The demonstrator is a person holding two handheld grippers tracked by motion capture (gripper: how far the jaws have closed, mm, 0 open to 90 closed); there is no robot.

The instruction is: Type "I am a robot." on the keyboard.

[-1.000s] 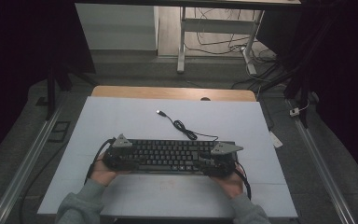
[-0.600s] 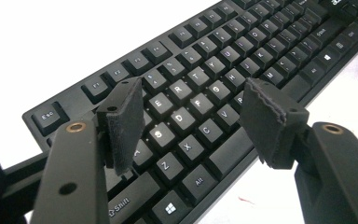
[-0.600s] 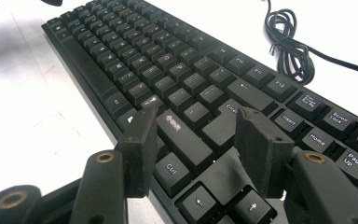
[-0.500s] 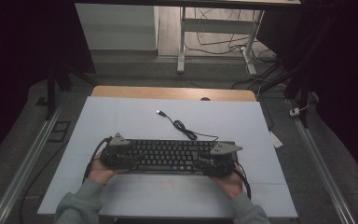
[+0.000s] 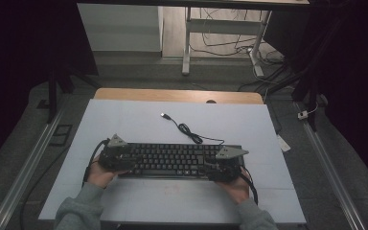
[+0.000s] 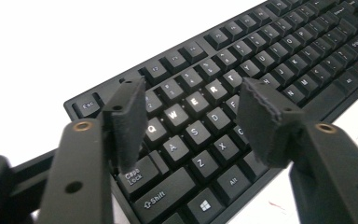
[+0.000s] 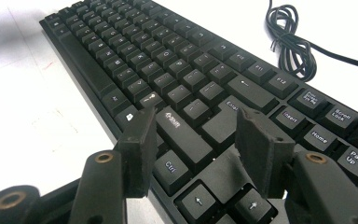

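A black keyboard (image 5: 172, 160) lies flat near the front of the white table (image 5: 124, 120), with its keys up. Its black cable (image 5: 189, 132) coils behind it and ends in a USB plug (image 5: 164, 115). My left gripper (image 5: 129, 162) hovers over the keyboard's left end. It is open above the Q-W-E keys (image 6: 191, 121), its jaws have just been closing a little, and nothing is pressed between them. My right gripper (image 5: 211, 168) stands open over the right end, above the Ctrl and arrow keys (image 7: 196, 144). The cable coil (image 7: 293, 44) lies beyond it.
A wooden desk edge (image 5: 177, 96) borders the table's far side. Metal rails (image 5: 28, 167) run along the floor on both sides. A small white tag (image 5: 282, 143) lies off the table's right edge. Bare white surface stretches behind the keyboard.
My left gripper has edged slightly to the left along the keyboard's end. The right gripper and the keyboard have stayed put.
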